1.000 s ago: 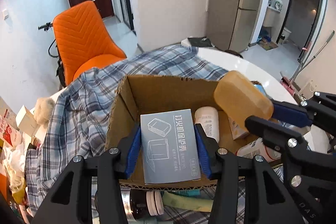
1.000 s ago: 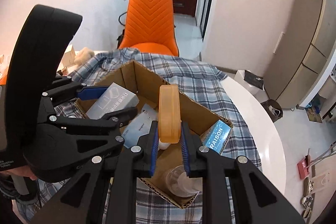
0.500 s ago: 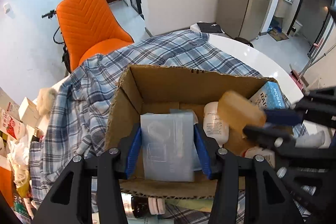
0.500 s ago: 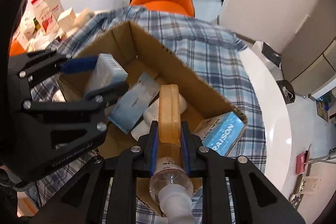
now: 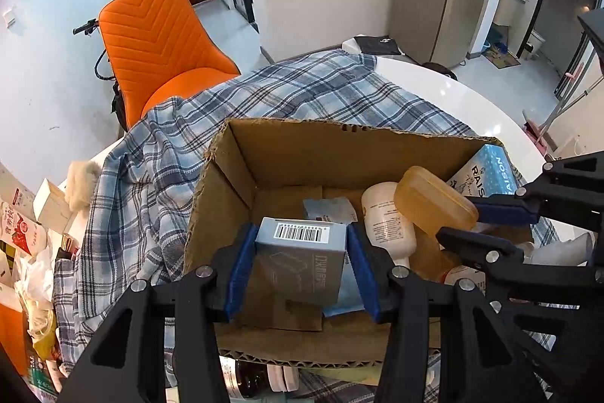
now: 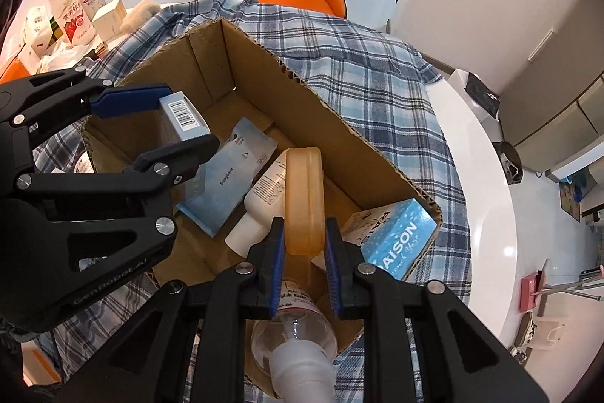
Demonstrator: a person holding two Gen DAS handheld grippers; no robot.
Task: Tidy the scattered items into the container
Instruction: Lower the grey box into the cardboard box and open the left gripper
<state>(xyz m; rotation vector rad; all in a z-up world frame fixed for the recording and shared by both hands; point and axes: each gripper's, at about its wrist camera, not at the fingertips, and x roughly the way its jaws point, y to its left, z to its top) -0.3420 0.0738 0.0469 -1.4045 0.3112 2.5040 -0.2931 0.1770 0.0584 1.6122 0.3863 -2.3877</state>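
Observation:
An open cardboard box [image 5: 241, 184] [image 6: 264, 59] stands on a plaid cloth. My left gripper [image 5: 300, 261] is shut on a grey carton with a barcode [image 5: 302, 252] and holds it inside the box, near the front wall; it also shows in the right wrist view [image 6: 183, 118]. My right gripper [image 6: 304, 252] is shut on a translucent orange case [image 6: 304, 199] [image 5: 434, 203], held on edge over the box's right half. Under them lie a white bottle [image 6: 264, 191], a blue pouch [image 6: 226, 184] and a blue RAISON box [image 6: 396, 240].
A clear bottle [image 6: 298, 331] leans at the box's near edge. Cartons and drink bottles [image 6: 71, 14] crowd the table's left. A dark bottle [image 5: 245, 376] lies in front of the box. An orange chair [image 5: 158, 44] stands beyond the white table [image 6: 487, 199].
Both grippers have dropped lower into the box. The grey carton has tipped forward, so its barcode end now faces up. The orange case has moved down towards the white bottle.

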